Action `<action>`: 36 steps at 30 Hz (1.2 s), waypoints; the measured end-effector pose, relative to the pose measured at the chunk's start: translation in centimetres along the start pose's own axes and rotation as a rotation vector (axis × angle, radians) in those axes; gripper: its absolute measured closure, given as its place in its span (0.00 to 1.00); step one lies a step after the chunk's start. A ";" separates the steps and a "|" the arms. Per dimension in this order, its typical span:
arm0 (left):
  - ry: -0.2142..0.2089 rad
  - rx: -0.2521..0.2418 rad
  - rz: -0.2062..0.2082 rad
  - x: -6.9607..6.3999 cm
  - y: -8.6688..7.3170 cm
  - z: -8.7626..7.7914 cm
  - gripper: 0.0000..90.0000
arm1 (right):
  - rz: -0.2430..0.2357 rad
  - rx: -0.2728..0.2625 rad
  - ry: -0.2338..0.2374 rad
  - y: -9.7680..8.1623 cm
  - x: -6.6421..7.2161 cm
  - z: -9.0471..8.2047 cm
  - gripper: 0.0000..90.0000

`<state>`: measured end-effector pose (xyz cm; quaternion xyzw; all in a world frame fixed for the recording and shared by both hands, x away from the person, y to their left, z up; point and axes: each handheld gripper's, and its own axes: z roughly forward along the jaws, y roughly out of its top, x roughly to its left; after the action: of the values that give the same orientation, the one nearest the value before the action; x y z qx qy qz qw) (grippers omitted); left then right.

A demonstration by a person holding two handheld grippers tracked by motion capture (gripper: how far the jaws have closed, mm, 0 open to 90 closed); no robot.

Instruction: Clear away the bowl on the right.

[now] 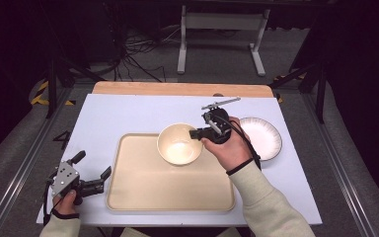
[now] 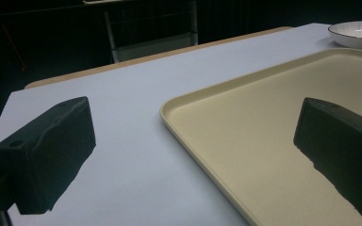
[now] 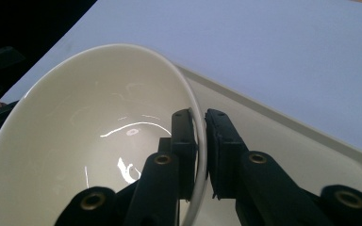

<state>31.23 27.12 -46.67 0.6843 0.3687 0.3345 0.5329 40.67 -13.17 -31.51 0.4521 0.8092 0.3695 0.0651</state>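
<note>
A cream bowl is over the far edge of the beige tray; whether it rests on the tray I cannot tell. My right gripper is shut on the bowl's right rim. In the right gripper view the rim of the bowl runs between the two black fingers, one inside the bowl and one outside. My left gripper stands open by the tray's left edge near the table front. In the left gripper view its black fingers straddle the tray's rim with nothing between them.
A white plate with a dark rim lies right of the tray, close behind the right hand; the plate also shows at the top right of the left gripper view. The white table top ends in a wooden strip at the far side.
</note>
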 end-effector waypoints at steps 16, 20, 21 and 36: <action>-0.001 -0.001 0.000 0.0 0.0 0.0 0.00 | -0.028 0.026 0.041 -1.3 -0.4 3.4 0.91; -0.001 -0.002 -0.002 0.0 0.0 0.0 0.00 | -0.022 0.035 0.042 -1.6 -0.5 4.2 0.91; -0.001 -0.002 -0.002 0.0 0.0 0.0 0.00 | -0.022 0.035 0.042 -1.6 -0.5 4.2 0.91; -0.002 -0.004 -0.002 0.0 0.0 0.0 0.00 | 0.000 0.048 0.042 -2.8 -1.1 6.6 0.90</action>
<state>31.23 27.13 -46.65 0.6832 0.3681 0.3342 0.5348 42.27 -11.39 -38.37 0.4456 0.8191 0.3592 0.0374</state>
